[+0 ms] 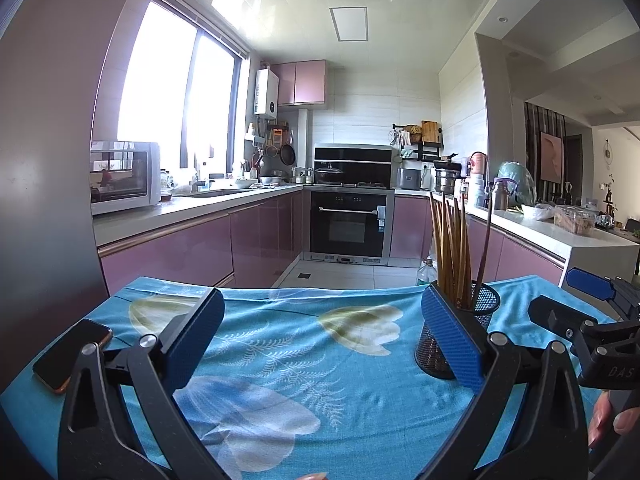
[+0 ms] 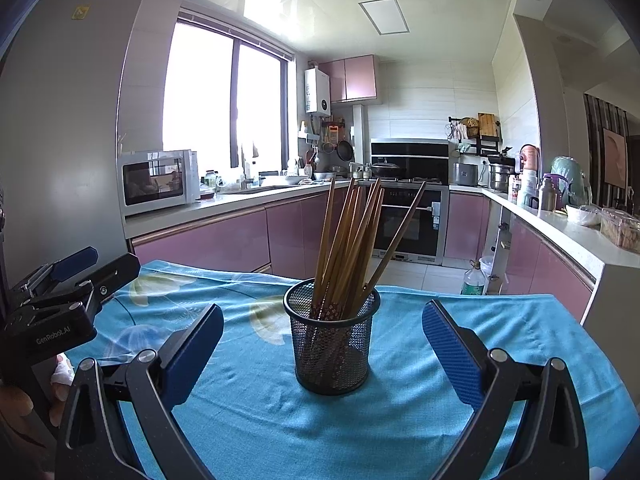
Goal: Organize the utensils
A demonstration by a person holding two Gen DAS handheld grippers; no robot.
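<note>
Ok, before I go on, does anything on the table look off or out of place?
One thing: a smartphone lies at the left edge of the blue cloth, which is no utensil. The chopsticks stand upright in the mesh holder, one darker stick leaning apart to the right. Nothing is spilled or damaged.

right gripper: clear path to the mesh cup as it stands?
Probably yes. The right gripper is open, and the mesh cup stands upright on the blue cloth straight ahead, framed between its fingers. Nothing lies between them. The chopsticks lean out above the rim, so a low approach looks safest.
</note>
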